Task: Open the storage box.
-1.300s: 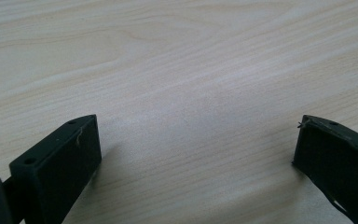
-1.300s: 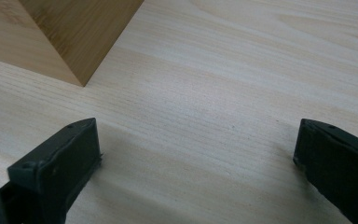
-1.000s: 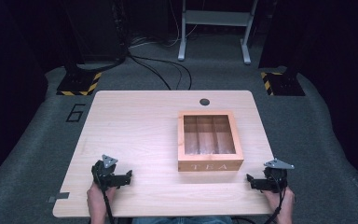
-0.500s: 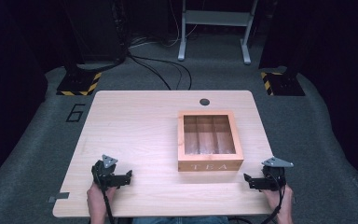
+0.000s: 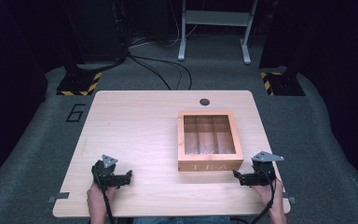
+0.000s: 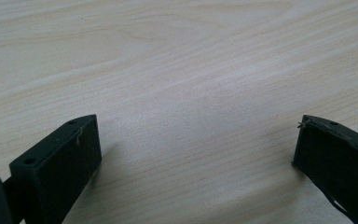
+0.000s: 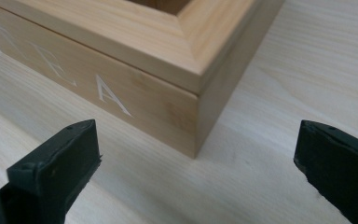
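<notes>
At near left, resting left claw [image 5: 127, 175] on bare surface [image 5: 140, 126], spread wide, gripping nothing. Toward right, nearing tea box [image 5: 209, 140] corner with right claw [image 5: 237, 176], equally wide, empty; probably best approaching squarely, keeping box from sliding.

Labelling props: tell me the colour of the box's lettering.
White letters on the box, clearest in the right gripper view.

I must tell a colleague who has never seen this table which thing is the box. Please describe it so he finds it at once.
Start at the pale wooden table. On its right half, ahead of the right claw, stands a square wooden box, its see-through lid showing three compartments. The word TEA on its near side sets it apart from the small dark round hole at the far edge.
</notes>
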`<state>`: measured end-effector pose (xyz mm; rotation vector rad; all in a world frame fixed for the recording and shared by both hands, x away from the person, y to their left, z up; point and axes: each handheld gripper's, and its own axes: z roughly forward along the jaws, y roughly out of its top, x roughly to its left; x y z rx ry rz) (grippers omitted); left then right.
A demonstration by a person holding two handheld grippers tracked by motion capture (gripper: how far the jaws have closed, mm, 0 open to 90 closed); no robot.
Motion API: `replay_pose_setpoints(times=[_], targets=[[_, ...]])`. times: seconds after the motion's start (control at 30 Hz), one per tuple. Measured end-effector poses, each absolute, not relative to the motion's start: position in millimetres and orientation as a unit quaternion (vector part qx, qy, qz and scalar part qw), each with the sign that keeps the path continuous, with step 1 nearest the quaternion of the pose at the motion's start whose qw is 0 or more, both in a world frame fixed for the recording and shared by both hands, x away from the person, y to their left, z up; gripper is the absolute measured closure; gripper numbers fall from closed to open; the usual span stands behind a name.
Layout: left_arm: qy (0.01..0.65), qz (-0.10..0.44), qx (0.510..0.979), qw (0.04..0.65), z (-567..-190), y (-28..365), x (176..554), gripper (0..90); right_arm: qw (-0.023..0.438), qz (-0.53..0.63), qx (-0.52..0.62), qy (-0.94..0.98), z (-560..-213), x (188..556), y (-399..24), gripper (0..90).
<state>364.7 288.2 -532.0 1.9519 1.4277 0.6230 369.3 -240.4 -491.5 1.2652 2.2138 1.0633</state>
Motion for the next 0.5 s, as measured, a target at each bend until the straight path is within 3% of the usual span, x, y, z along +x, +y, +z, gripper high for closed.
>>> replay_pose_setpoints(times=[0.23, 0.4, 0.5], targets=[[0.543, 0.236, 0.741, 0.317, -532, 288, 365, 0.4, 0.186, 0.393, 0.438, 0.787, -482, 377, -232, 7.9], [0.543, 0.236, 0.741, 0.317, -532, 288, 365, 0.4, 0.191, 0.403, 0.427, 0.787, -479, 378, -230, 25.4], [0.543, 0.236, 0.741, 0.317, -532, 288, 365, 0.4, 0.194, 0.408, 0.422, 0.786, -478, 378, -231, 31.5]])
